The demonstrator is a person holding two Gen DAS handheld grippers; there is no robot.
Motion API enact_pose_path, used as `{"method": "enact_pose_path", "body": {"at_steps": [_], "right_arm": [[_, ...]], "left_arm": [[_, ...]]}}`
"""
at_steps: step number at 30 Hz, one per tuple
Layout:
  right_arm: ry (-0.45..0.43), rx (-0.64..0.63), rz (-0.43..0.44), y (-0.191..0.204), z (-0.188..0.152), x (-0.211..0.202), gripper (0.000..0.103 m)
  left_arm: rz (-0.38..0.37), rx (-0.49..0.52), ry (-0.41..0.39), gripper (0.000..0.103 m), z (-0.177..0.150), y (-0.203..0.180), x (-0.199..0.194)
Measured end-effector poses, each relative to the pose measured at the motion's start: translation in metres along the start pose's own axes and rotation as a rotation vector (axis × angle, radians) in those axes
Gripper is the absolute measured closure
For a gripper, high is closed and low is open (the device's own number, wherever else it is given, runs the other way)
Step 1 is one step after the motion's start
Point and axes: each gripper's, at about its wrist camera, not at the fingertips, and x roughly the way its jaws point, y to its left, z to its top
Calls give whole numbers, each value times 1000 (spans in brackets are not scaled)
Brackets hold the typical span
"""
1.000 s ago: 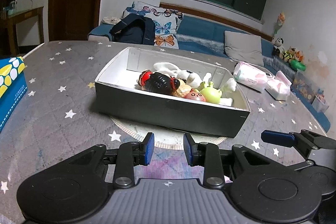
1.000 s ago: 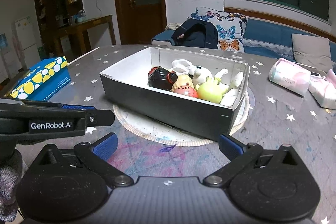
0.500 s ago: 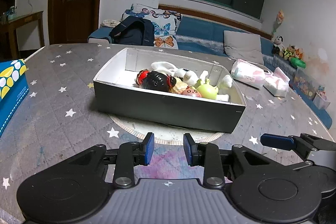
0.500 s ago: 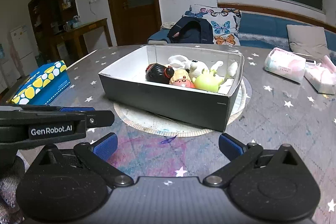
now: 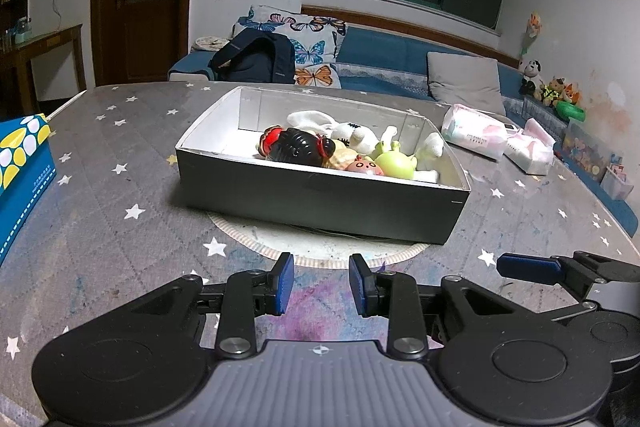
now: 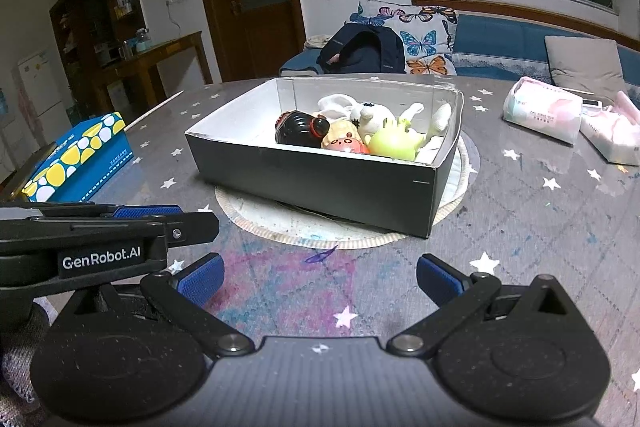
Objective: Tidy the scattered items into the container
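Toys, a black-haired plastic doll, white plush rabbit and green figure, lie inside the dark rectangular cardboard box at frame centre. Left gripper and right gripper hover spread and empty; tidying looks finished, so withdrawing seems next.

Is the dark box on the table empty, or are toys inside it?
Not empty: the box holds several toys, grouped toward one end.

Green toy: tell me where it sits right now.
In both wrist views the green toy lies inside the box, toward its right end, beside the pink toy and in front of the white plush.
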Motion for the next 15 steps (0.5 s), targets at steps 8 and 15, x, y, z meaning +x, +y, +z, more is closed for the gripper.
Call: {"method": "enact_pose_path", "body": {"at_steps": [8,15], "right_arm": [[8,8,2,-1,0,3,0],[11,17,6,-3,1,5,0]], "left_arm": [[2,-2,6,71,0,0,2],[10,-4,9,71,1,0,5]]}}
